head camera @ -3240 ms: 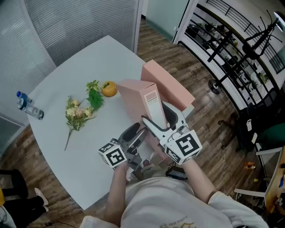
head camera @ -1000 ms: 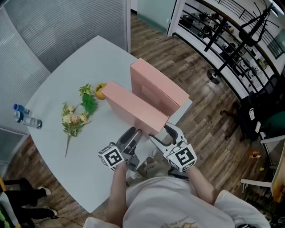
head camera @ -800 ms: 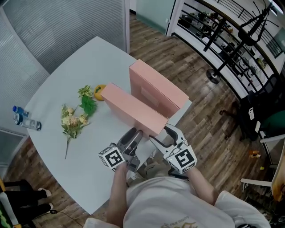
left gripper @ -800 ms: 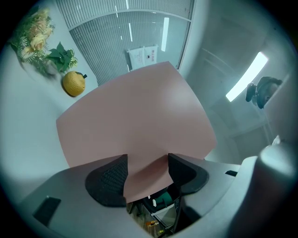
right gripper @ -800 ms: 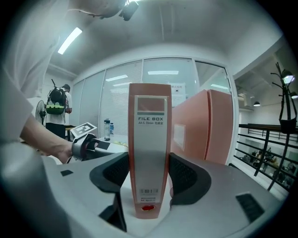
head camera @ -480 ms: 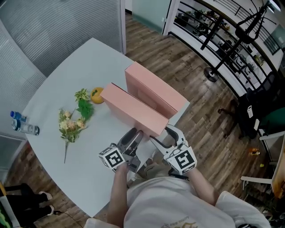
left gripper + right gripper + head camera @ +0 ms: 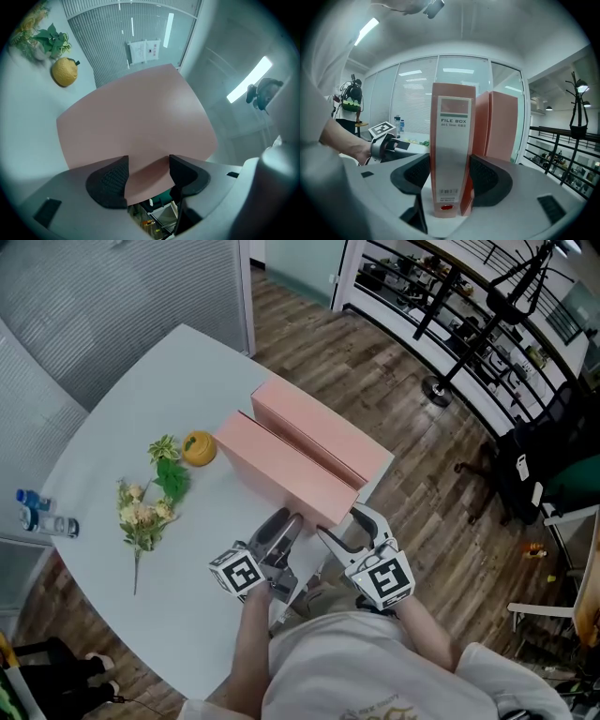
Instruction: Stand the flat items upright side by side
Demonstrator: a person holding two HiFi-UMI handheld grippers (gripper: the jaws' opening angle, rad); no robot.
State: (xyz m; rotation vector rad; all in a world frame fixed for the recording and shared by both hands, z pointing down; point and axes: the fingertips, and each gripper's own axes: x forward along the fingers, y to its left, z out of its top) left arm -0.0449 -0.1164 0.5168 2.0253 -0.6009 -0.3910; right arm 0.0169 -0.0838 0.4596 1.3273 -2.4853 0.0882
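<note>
The near file box (image 7: 281, 470), which was held tilted with its labelled spine turned up a few seconds ago, is now seen standing upright on the table (image 7: 112, 427), close alongside the far file box (image 7: 323, 432), long face to long face. The fingers of the right gripper (image 7: 449, 176) have just been closed a little, and the spine end of the near file box is pinched between them. The fingers of the left gripper (image 7: 148, 171) are spread with nothing clamped; only a broad pink face is seen just ahead of them. The arrangement is judged essentially complete: only a release without tipping either box appears to be left.
</note>
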